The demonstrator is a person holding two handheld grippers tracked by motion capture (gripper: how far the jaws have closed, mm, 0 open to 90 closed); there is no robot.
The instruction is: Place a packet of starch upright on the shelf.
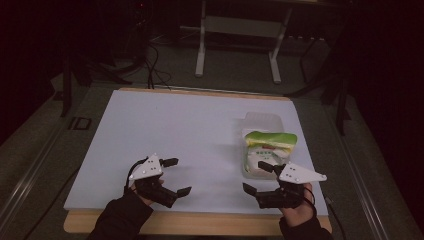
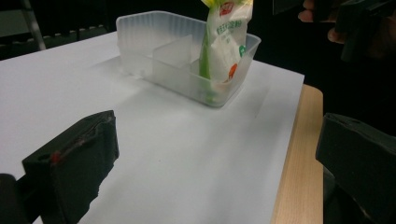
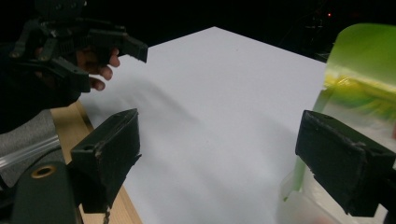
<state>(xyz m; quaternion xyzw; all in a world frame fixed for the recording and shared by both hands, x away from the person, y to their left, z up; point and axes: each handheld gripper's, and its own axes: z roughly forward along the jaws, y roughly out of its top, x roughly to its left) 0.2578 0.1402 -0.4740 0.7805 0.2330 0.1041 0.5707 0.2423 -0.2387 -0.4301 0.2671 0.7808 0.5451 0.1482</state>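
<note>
Dim room, grey floor (image 1: 235,70), perhaps a desk frame (image 1: 237,37)

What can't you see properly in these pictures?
- The words on the green and white bag: too small and blurry in the left gripper view.
- The bag's top: cut off by the upper edge there.
- The bag's lower part: hidden behind the right gripper's jaw in the right gripper view.
- The clear tray's bottom under the bag: covered in the high view.
- The room behind the table: too dark.
</note>
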